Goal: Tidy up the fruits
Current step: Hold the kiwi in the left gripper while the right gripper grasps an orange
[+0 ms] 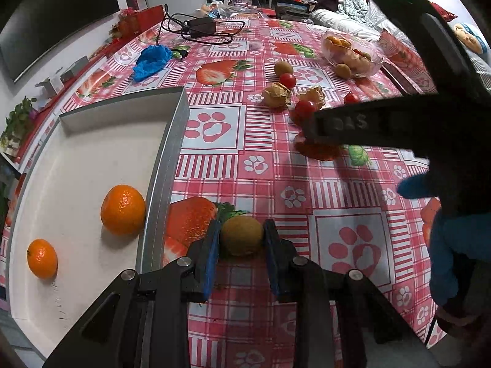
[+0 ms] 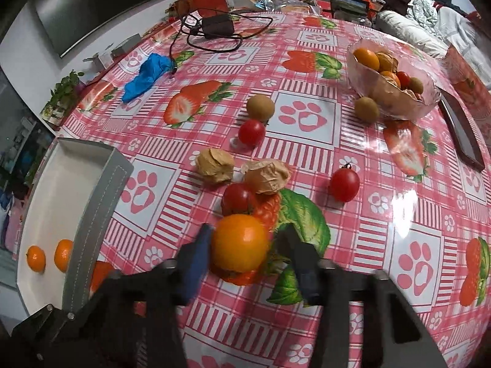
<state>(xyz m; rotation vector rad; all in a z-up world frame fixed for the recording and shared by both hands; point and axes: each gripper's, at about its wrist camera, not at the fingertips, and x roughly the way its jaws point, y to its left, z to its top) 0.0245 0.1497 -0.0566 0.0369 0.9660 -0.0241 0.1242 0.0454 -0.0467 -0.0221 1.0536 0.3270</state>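
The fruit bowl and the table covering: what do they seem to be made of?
The fruit bowl looks like clear glass or hard plastic: the fruit shows through its ribbed wall. The table covering looks like glossy vinyl or oilcloth: smooth printed checks, paws and strawberries, with bright glare patches.

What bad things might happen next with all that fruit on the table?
1. The brown fruit is round and pinched only at its sides by the left claw, so it might slip out before reaching the white tray.
2. The right claw sits around the orange, right beside a red tomato; a bump could send the tomato rolling.
3. Both oranges in the tray are loose and may roll.
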